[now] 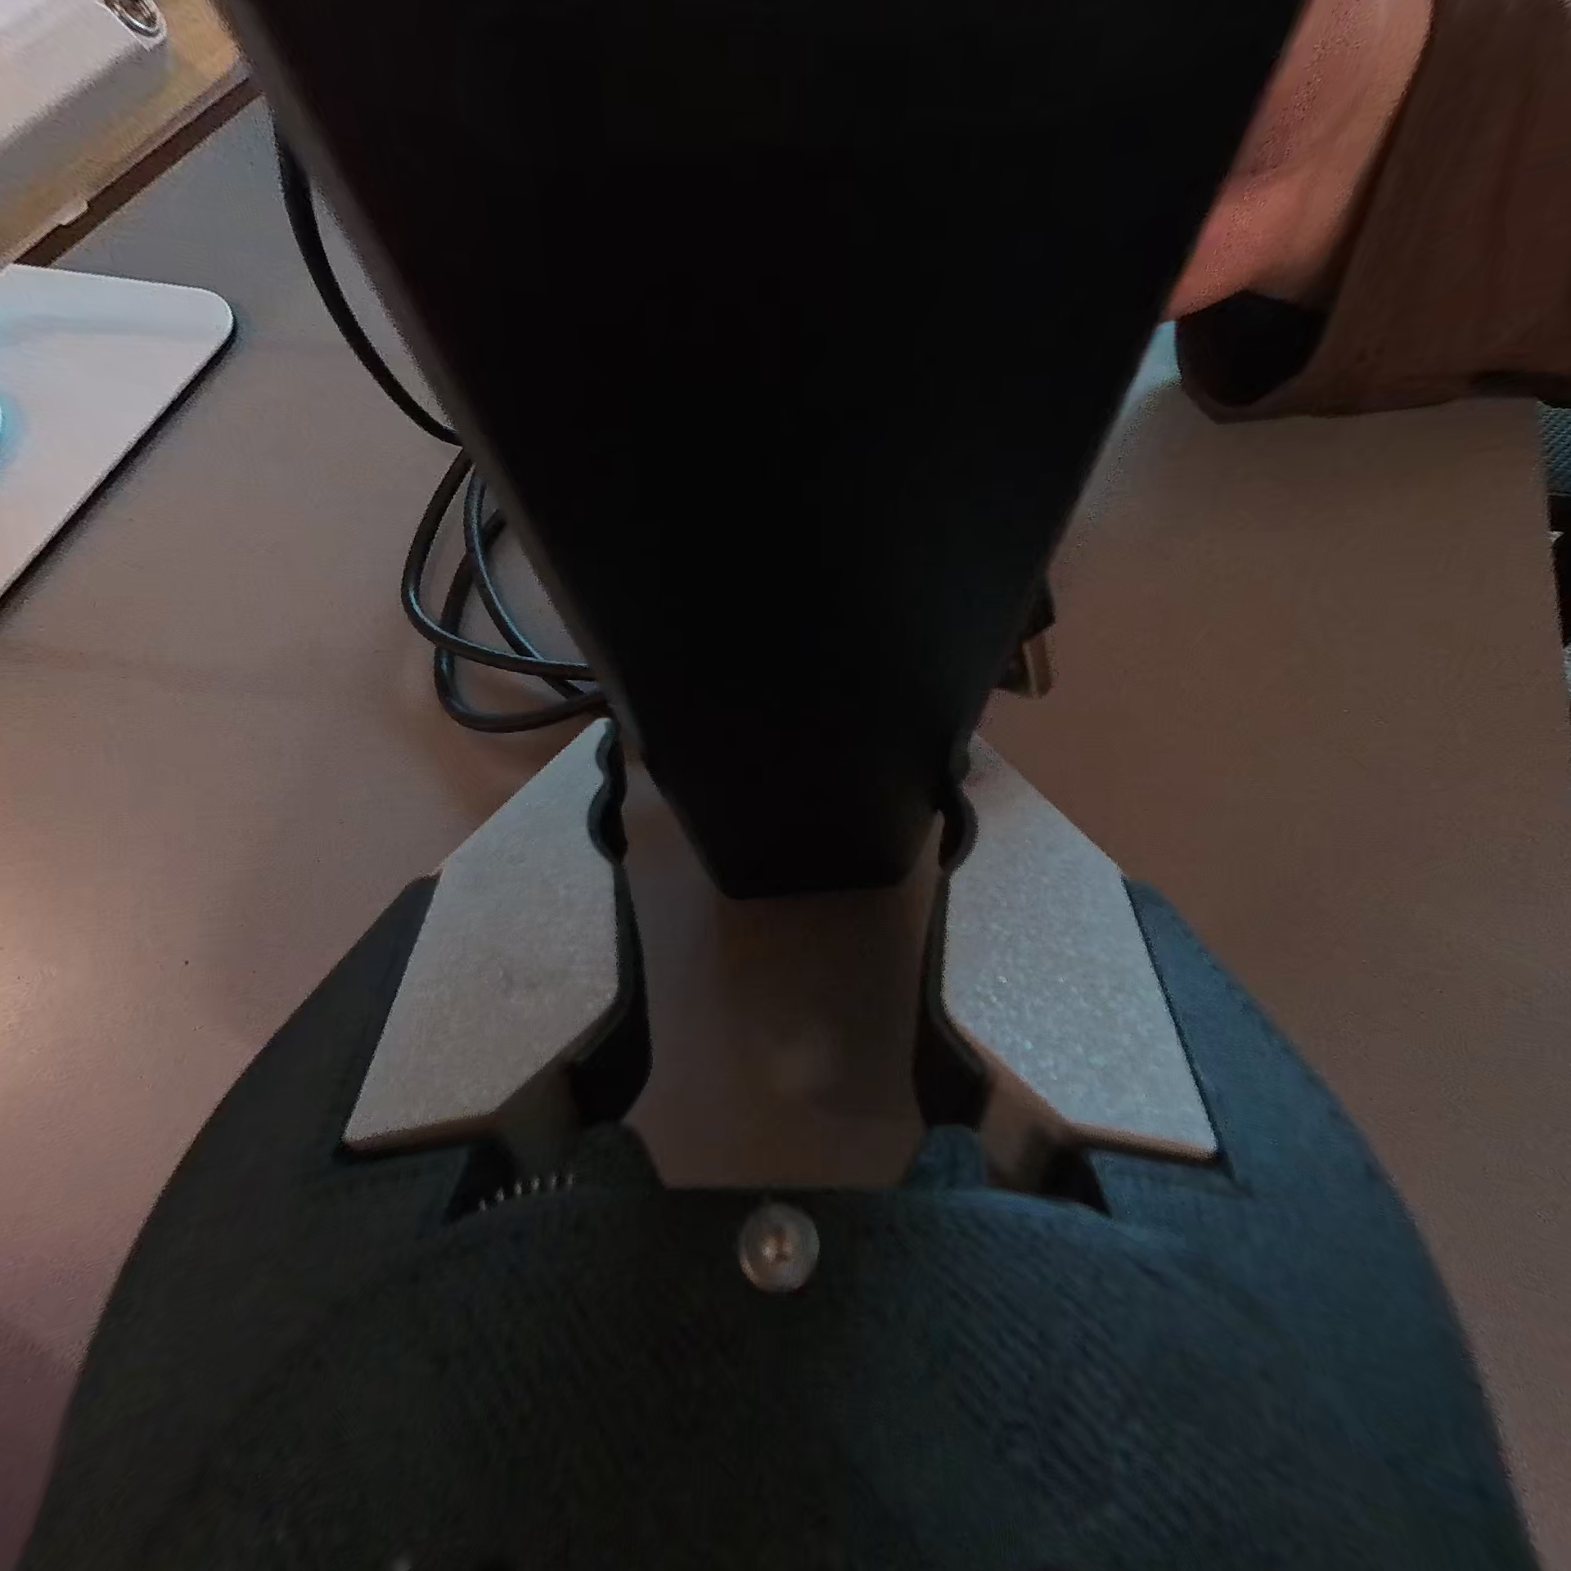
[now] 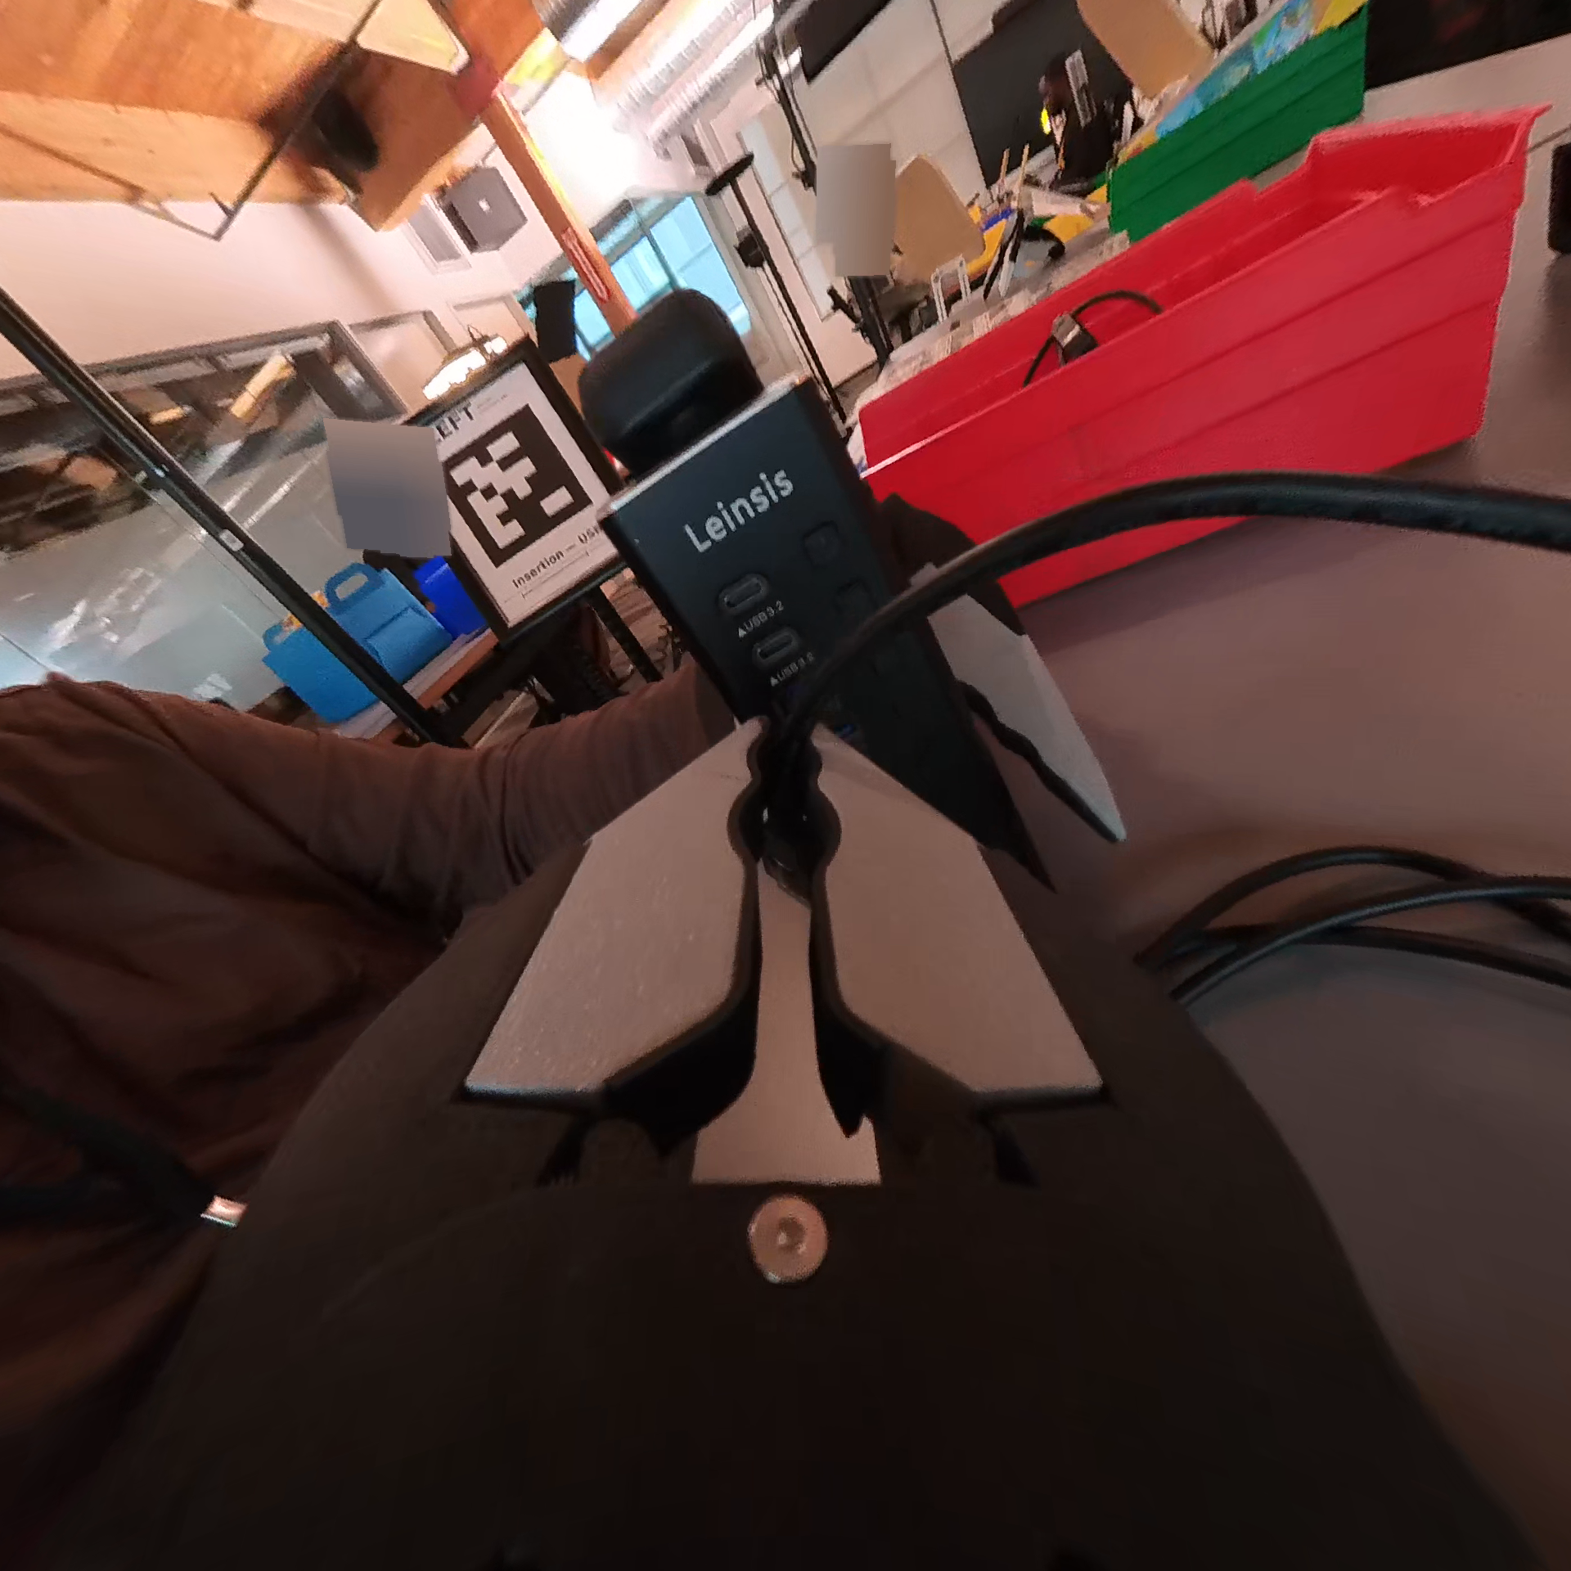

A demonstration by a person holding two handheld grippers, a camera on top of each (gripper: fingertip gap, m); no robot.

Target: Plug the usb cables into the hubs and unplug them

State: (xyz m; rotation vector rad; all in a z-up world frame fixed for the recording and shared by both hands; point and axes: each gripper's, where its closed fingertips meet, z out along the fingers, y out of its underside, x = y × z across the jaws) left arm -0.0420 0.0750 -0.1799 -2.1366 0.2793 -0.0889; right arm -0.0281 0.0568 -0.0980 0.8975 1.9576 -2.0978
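My left gripper (image 1: 782, 816) is shut on a black USB hub (image 1: 765, 382), which stands up between its fingers and fills the upper middle of the left wrist view. In the right wrist view the same hub (image 2: 765, 561) stands tilted, its port face toward the camera, held by the left gripper's grey fingers (image 2: 1037, 731). My right gripper (image 2: 786, 816) is shut on the plug end of a black USB cable (image 2: 1190, 501), right at the hub's lower ports. The plug tip is hidden by the fingertips. The cable arcs away to the right.
A grey table (image 2: 1275, 723) carries a red bin (image 2: 1233, 374) holding another cable, with a green bin (image 2: 1250, 144) behind it. Loose black cables lie at the right (image 2: 1360, 901) and behind the hub (image 1: 476, 646). A brown sleeve (image 2: 255, 850) is at the left. A marker board (image 2: 518, 484) stands behind. There is about 8 cm between the tips of the two grippers.
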